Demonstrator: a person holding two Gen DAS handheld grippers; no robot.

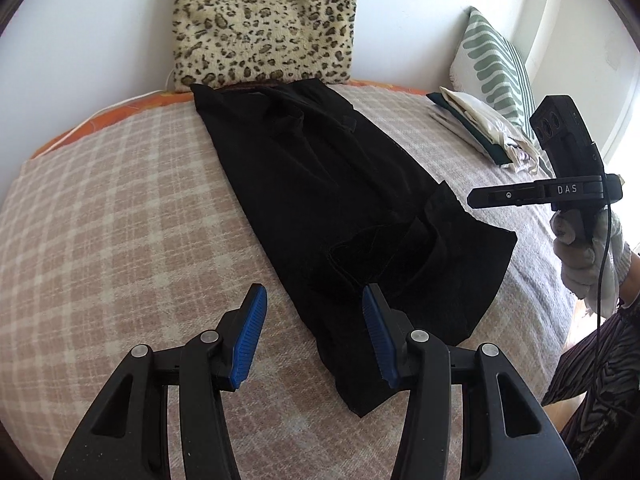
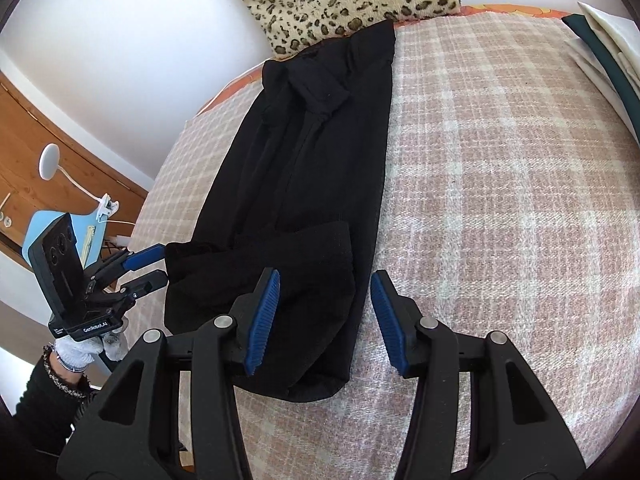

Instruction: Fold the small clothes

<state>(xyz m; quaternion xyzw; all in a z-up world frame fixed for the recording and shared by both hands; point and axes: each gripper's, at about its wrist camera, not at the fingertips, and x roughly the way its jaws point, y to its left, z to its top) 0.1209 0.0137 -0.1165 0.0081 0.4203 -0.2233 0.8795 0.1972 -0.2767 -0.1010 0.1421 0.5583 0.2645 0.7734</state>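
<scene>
Checked bed cover (image 1: 120, 208) filling both views, its far edge against a white wall, with a leopard-print cushion (image 1: 264, 24) propped at the middle of that edge. Green-striped pillow (image 1: 496, 68) and a small stack of folded cloths (image 1: 476, 124) near the far right corner.

Black trousers (image 1: 328, 200) laid lengthwise across the bed, waist touching the foot of the leopard cushion, legs doubled one over the other and running to the near edge. Leg ends already turned back up onto the legs, forming a loose, rumpled flap (image 2: 296, 272) close to the near edge.

Left gripper (image 1: 314, 336) poised over the near-left rim of the trousers, blue pads well apart, nothing between them, one pad over bare cover. Right gripper (image 2: 324, 320) poised over the near-right rim, likewise spread and empty, its left pad above the flap.

Judged step: first fold of the legs just set down, both tongs free. Next move likely calls for pinching the folded near edge at both corners, lifting evenly, and carrying it towards the waist at the far edge. Worth watching: loose flap slipping or bunching if only the top layer is caught.
</scene>
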